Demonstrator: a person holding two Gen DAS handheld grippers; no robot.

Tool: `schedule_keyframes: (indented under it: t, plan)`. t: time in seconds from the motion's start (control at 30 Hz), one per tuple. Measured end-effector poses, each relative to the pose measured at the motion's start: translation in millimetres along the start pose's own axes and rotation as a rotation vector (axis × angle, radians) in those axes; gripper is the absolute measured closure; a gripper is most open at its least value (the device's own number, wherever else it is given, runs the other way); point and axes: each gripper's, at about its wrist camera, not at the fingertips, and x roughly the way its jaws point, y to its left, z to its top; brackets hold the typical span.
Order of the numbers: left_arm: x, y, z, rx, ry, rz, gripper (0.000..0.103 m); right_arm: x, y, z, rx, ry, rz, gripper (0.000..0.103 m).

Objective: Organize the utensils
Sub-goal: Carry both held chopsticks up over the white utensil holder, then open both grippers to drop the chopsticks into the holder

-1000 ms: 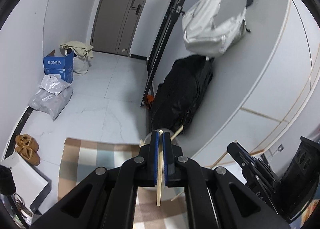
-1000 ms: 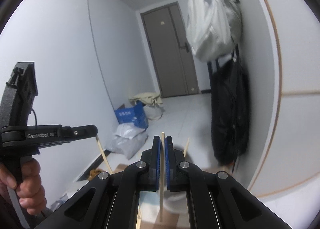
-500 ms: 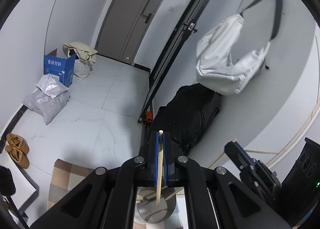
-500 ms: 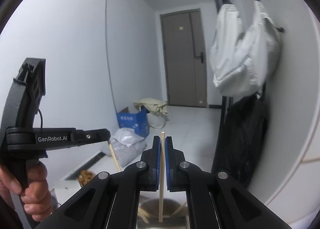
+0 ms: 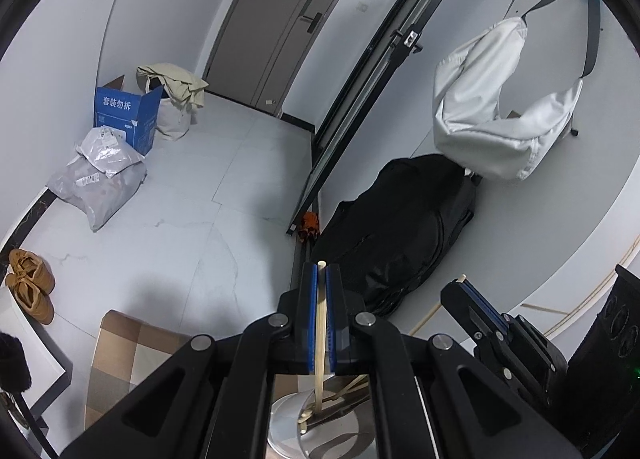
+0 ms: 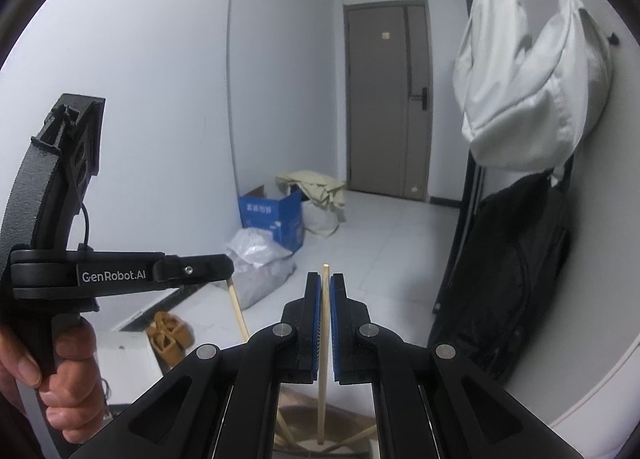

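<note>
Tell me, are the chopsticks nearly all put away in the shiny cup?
Partly. A few pale wooden sticks already lie in the shiny metal cup. In hand: the left tongs are shut on one thin wooden chopstick, and the right tongs are shut on another wooden chopstick, both above the cup. Left: dropping these two in. Whether more wait elsewhere isn't visible.

Left tool [image 5: 320, 279]: matt black plastic body, ribbed blue pads, bare metal pivot screws. Chopstick [image 5: 320, 339]: pale, smooth unfinished wood. Holder [image 5: 320, 423]: polished, reflective metal. Floor [image 5: 192, 219]: glossy, veined pale tile. Box [image 5: 128, 119]: blue printed cardboard. Hanging bag [image 5: 500, 127]: soft white cloth. Mat [image 5: 128, 355]: woven checked cloth.
</note>
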Motion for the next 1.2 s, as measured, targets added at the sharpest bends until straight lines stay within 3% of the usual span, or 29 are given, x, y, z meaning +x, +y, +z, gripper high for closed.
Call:
schedule_keyframes:
  t: [0.67,1.0,1.2]
  plan:
    - [0.1,-11.2,-16.6,0.135,0.069,-0.003,0.103,16.8,-1.9,-27.4,-0.021,0.129,0.034,0.099]
    - [7.1,-10.2,-34.8,0.147,0.211,-0.039,0.103,15.2,-8.5,-53.6,0.043,0.215,0.037,0.096]
    - [-13.6,-11.7,-35.5,0.152,0.182,0.022,0.088,-10.6,-19.6,-67.0,0.125,0.191,0.004,0.088]
